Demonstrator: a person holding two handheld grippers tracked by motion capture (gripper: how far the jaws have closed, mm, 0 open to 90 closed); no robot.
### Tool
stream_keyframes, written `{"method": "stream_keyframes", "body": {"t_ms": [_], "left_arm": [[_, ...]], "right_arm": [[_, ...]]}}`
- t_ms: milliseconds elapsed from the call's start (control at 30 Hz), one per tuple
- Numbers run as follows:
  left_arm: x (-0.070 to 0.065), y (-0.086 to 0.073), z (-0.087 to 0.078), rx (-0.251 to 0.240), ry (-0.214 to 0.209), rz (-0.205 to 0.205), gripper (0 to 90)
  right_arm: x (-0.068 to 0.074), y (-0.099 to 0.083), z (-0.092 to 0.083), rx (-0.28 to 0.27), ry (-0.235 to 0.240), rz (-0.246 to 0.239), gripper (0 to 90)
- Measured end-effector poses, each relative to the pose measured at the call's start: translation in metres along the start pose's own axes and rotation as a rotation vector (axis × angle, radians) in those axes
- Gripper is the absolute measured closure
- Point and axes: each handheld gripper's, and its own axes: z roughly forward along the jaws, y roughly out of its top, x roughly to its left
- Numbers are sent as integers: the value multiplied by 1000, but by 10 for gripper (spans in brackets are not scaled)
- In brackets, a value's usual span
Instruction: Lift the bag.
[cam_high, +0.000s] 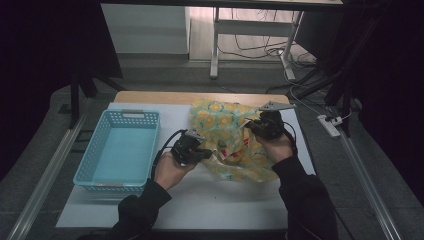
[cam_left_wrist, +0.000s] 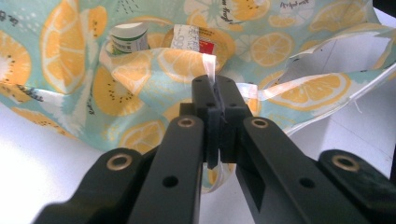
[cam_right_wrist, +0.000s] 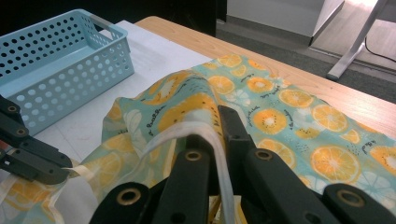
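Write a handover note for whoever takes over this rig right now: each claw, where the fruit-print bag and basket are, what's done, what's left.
Left claw: shut on the white edge strip of the fruit-print bag.
Right claw: shut on the bag's white strap.
Bag: on the white mat, right of the blue basket, mouth held apart between the claws.
Inside the bag: a green-and-white container and a red-and-white packet.
Done: both sides gripped.
Left: probably moving the contents to the basket, which holds nothing yet.

This looks like a lab or office workroom. A wooden table (cam_high: 150, 96) with a white mat stands on grey carpet; beyond it are the metal legs of a desk (cam_high: 216, 45), loose cables (cam_high: 260, 47) and a power strip (cam_high: 330, 125).
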Motion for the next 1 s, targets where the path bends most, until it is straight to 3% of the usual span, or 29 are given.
{"method": "stream_keyframes", "body": {"t_ms": [300,467,600,667,700,733,800,1000], "left_arm": [[-7,-23,47,106,7,37,853],[-13,-30,61,96,-18,55,568],[-23,-31,72,98,10,106,359],[-26,-32,77,123,27,138,324],[-29,-33,80,129,54,158,322],[-30,-34,80,118,54,177,333],[-31,-33,79,116,70,172,480],[-34,-28,81,139,65,184,762]], "right_arm": [[-2,-3,2,8,-2,4,893],[-4,-5,0,7,-6,8,893],[-4,-5,1,6,-5,10,893],[-4,-5,1,5,-4,7,893],[-3,-5,1,6,-3,7,893],[-3,-5,1,5,-4,6,892],[-3,-4,0,4,-5,8,893],[-3,-4,0,1,-4,8,893]]}}
